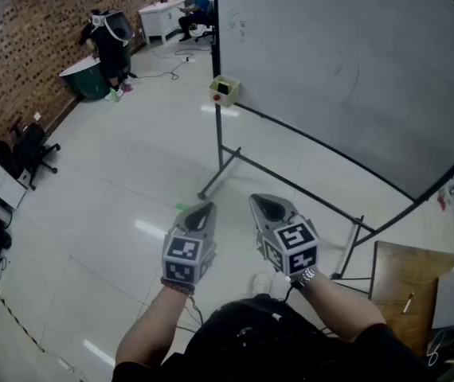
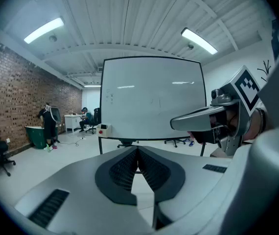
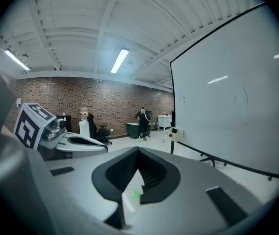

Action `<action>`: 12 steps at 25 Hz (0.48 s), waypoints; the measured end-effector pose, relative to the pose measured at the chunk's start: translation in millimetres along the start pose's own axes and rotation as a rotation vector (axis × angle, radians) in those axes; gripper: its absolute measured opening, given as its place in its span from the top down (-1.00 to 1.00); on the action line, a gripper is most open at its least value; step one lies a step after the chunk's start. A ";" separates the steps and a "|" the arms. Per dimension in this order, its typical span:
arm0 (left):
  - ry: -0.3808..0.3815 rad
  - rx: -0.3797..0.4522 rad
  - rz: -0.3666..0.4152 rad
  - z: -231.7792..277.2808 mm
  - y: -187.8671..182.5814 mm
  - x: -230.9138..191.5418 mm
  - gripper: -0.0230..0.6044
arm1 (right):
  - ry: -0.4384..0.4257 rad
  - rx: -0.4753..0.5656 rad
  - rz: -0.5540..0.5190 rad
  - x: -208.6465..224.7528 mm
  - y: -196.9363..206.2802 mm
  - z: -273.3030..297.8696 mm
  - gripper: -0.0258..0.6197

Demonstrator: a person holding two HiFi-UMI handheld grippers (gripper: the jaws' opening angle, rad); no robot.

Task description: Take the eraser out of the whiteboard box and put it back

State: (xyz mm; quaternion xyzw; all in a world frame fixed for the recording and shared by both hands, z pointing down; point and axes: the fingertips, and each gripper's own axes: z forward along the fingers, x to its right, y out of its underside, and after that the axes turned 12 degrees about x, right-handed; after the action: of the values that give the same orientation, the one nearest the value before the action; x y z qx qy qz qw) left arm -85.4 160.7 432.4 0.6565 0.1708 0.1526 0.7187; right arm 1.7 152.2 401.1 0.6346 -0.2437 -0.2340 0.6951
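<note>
Right hand-held gripper (image 3: 138, 153): jaws together, nothing between. Large white whiteboard (image 3: 227, 106) stands right; small cream box (image 3: 177, 134) at its lower left corner.

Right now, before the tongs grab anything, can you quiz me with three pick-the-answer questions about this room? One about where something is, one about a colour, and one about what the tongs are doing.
1. Where is the small box?
A. on top of the whiteboard
B. at the whiteboard's lower left corner
C. held in the tongs

2. What colour is the round spot on the box?
A. red
B. blue
C. yellow

3. What are the left tongs and right tongs doing?
A. both wide open
B. one squeezing the eraser
C. both shut with nothing in them

Answers:
1. B. The box hangs where the board's left edge meets its bottom rail.
2. A. The spot on the box looks red in the head view.
3. C. In each gripper view the dark pads meet at the tip and only floor shows behind them.
</note>
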 end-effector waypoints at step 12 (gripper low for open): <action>-0.028 -0.002 0.024 83.8 -3.3 -19.4 0.93 | -0.030 0.020 0.013 65.2 -1.9 53.8 0.86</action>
State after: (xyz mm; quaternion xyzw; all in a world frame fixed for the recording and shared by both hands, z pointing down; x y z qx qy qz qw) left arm -65.4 77.1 436.7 0.6600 0.1528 0.1523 0.7197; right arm 17.7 69.4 406.0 0.6363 -0.2602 -0.2365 0.6867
